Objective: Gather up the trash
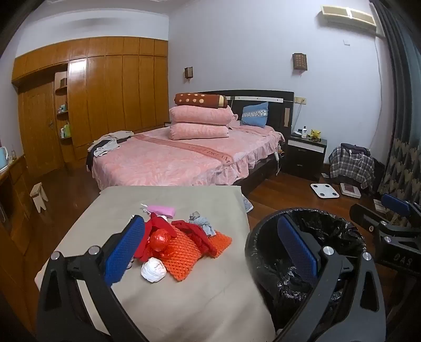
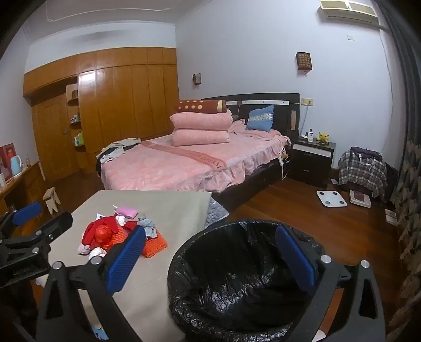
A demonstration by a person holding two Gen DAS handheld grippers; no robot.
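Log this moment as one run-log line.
left gripper: open, empty | right gripper: open, empty | white wad: on table | bin: no trash seen

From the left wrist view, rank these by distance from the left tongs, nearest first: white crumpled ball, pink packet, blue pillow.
1. White crumpled ball, on the table between the open left tongs.
2. Pink packet, toward the table's far side.
3. Blue pillow, against the bed's headboard.

- Showing a lived-in home bedroom.
- Standing against the far wall: a double bed [image 1: 184,155] in a pink spread, folded pink quilts [image 1: 200,122] stacking near its dark headboard [image 1: 263,100].
- Lining the left wall: a full-height wooden wardrobe [image 1: 105,89].
- Sitting beside the bed: a dark nightstand [image 1: 306,152].
- Lying on the wood floor: a bathroom scale [image 1: 325,190].
- Hanging at right: patterned curtains [image 1: 402,157], an air conditioner [image 1: 347,15] mounting high.
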